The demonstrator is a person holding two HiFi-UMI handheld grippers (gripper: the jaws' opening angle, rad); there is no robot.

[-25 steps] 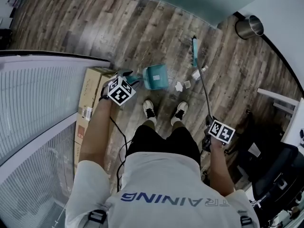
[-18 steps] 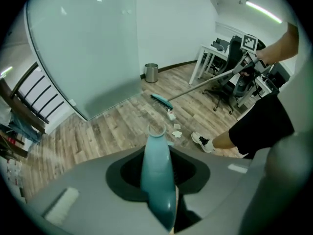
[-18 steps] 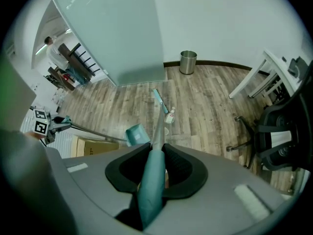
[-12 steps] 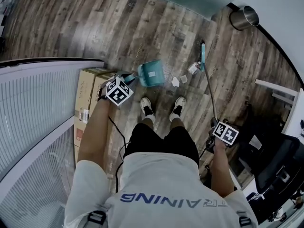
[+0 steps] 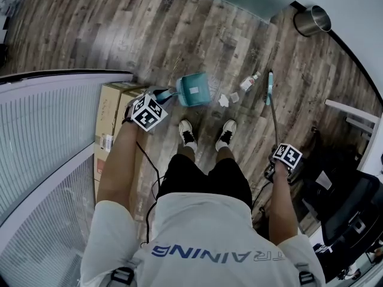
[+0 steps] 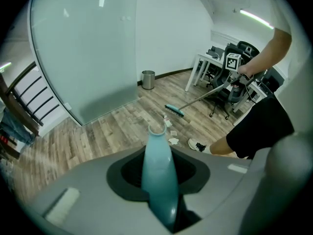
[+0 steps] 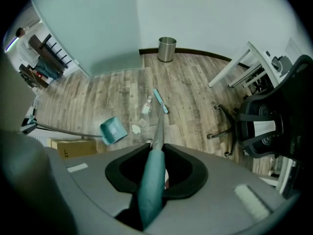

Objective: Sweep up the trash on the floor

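A teal dustpan point(image 5: 194, 89) rests on the wood floor ahead of the person's feet. My left gripper point(image 5: 161, 94) is shut on its teal handle point(image 6: 159, 175). My right gripper point(image 5: 276, 163) is shut on the broom handle point(image 7: 151, 180), pointing almost straight down. The long handle runs to the teal broom head point(image 5: 269, 81), which sits on the floor right of the trash. White paper scraps point(image 5: 224, 100) lie beside the dustpan's right side. A small bottle point(image 5: 250, 82) lies between the scraps and the broom head. The right gripper view shows the dustpan point(image 7: 112, 129), the scraps point(image 7: 137, 128) and the bottle point(image 7: 146, 105).
A cardboard box point(image 5: 114, 124) lies along the glass partition at the left. A metal bin point(image 5: 311, 20) stands by the far wall. A white desk point(image 5: 353, 115) and a black office chair point(image 5: 341, 202) fill the right side. The person's shoes point(image 5: 187, 133) stand just behind the dustpan.
The broom head has swung to the right, past the bottle, and my right gripper has moved right with it. The dustpan and left gripper have hardly shifted.
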